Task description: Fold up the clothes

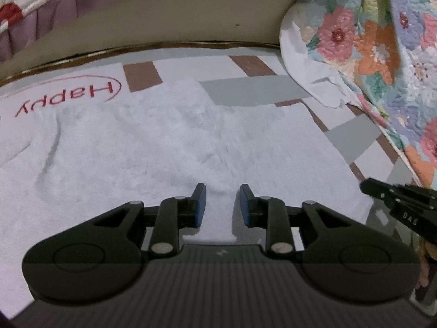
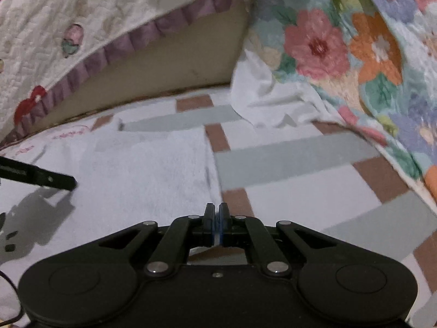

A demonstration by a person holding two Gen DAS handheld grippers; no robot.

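Cloth covers most of the floor in front of both cameras: a white garment (image 1: 153,147) spread flat on a mat (image 1: 240,91) patterned in white, grey and brown blocks. The fabric looks soft and slightly fuzzy, with a few shallow creases running across its left part and a small raised ridge near its near edge. At its far left end red embroidered lettering spells "Happy" (image 1: 65,97), upside down from here, inside a thin red oval outline. The right edge of the garment runs straight along the mat, ending just beside a brown square.

The left gripper (image 1: 222,205) hangs over the near part of the garment with its blue pads a modest gap apart; the little ridge of white cloth sits in that gap, but the pads do not appear to press it. The right gripper (image 2: 216,220) is at the garment's right edge, jaws drawn fully together; whether a sliver of cloth is pinched between the pads cannot be told from here. Each gripper shows as a dark shape at the border of the other's view.

Behind the mat stands a beige bed base (image 1: 174,22) under a white quilt with a purple ruffle (image 2: 68,27). To the right a floral quilt (image 1: 382,54) drapes down, its white lining touching the mat.
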